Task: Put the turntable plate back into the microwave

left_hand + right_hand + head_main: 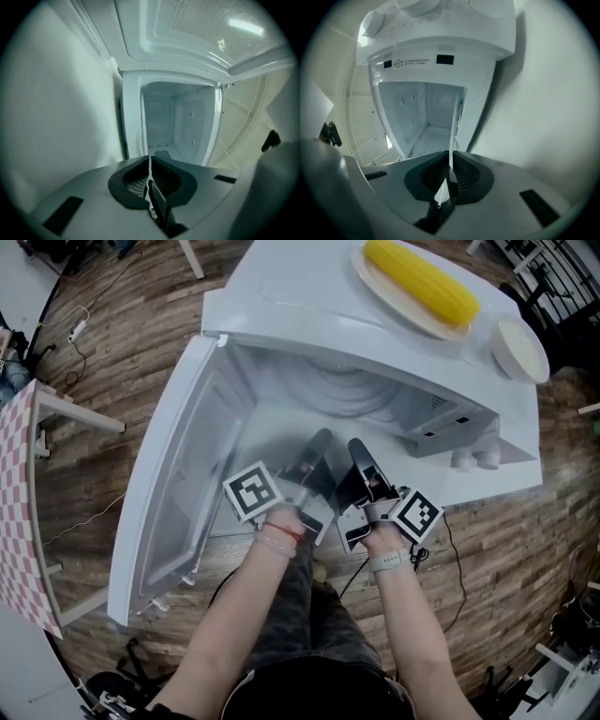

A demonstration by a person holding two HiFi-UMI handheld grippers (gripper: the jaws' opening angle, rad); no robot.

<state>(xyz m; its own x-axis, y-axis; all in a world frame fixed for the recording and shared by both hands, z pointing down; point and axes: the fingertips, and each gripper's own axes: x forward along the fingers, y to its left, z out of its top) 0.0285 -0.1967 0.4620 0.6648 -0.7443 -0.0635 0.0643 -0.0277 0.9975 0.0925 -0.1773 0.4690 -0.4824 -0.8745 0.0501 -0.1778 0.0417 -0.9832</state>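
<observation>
The white microwave [309, 306] stands with its door [173, 488] swung open to the left. The glass turntable plate [323, 413] is clear and hard to see. It lies at the mouth of the cavity, and its far rim shows as curved lines inside. My left gripper [317, 444] and right gripper [358, 452] sit side by side, each shut on the plate's near rim. In the left gripper view the plate [149, 164] is a thin edge-on line between the jaws of the left gripper [150, 177]. The right gripper [451, 174] pinches the plate's edge [453, 140] the same way.
On top of the microwave sit a plate with a corn cob [422, 279] and a small white dish [521, 348]. Knobs [473, 460] stick out at the front right. A checkered table [19, 512] stands at the left on the wooden floor, with cables [80, 329] around.
</observation>
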